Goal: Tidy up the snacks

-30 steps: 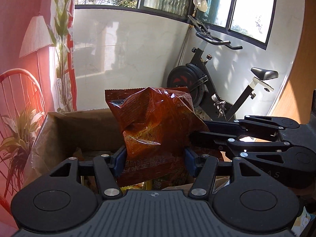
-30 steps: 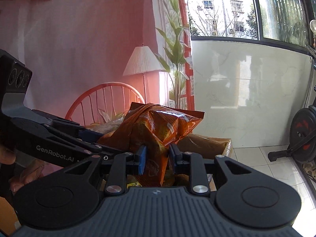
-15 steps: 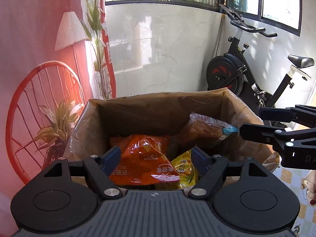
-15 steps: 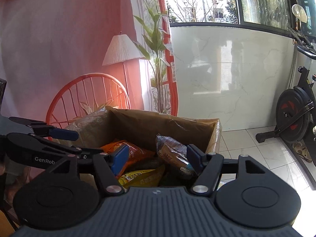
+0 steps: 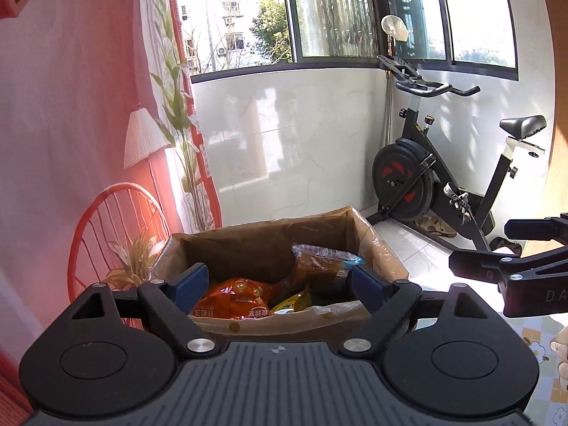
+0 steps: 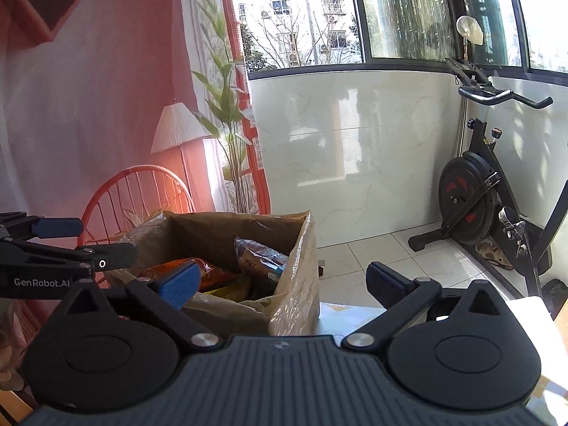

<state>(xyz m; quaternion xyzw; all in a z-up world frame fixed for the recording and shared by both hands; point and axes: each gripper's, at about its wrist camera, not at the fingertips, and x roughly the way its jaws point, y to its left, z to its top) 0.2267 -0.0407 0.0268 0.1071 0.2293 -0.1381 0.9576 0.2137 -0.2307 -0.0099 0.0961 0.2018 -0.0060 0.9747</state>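
Brown cardboard box [image 5: 381, 248], open-topped: holds orange crinkly snack bag [image 5: 234, 300], clear-wrapped brown pack [image 5: 319, 261], yellow packet [image 5: 293, 301]. Left gripper [image 5: 275, 282] and right gripper [image 6: 280, 284]: jaws just opened wide, nothing between them. Risk: loosely piled bags may slide when more are dropped in.

From my seat I see a sunlit corner room. A wide dark-framed window [image 5: 355, 14] wraps around the corner, showing pale apartment blocks and bare trees outside. Beneath it runs a glossy white marble-patterned wall [image 6: 355, 142], bright with patches of sun. A black exercise bike with a red-marked flywheel [image 5: 426, 177] stands in the corner on the pale tiled floor [image 6: 372, 255]. To the left hangs a pinkish-red backdrop [image 5: 71, 106] picturing a white pleated lampshade [image 6: 175, 127], a tall green leafy plant [image 6: 227, 106] and a red round-backed chair [image 5: 117, 234].
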